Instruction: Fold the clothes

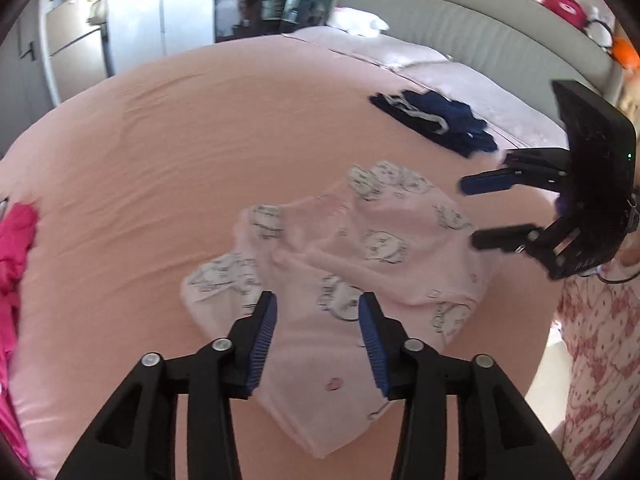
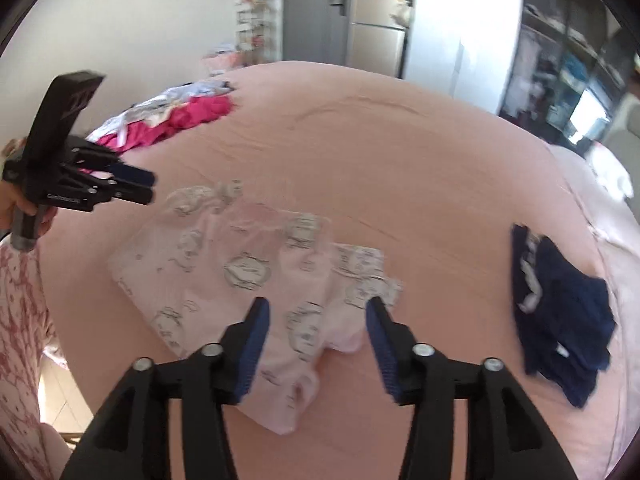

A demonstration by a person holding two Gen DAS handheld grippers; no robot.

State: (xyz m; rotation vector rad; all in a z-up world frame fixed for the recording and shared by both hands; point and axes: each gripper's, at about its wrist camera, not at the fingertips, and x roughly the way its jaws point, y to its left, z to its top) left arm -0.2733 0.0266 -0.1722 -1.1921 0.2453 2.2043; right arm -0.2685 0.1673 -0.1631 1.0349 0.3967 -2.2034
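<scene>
On the pink bed, the left gripper hangs with jaws apart and empty over the near edge of the crumpled pale pink printed garment, and the right gripper likewise.

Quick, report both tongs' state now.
Left tongs: open, holding nothing, above the pink garment.
Right tongs: open, holding nothing, above the same garment.

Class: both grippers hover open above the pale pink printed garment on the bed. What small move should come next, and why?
Probably lower the left gripper onto the garment's near edge: it lies rumpled, half folded, and nothing is between either gripper's fingers.
</scene>
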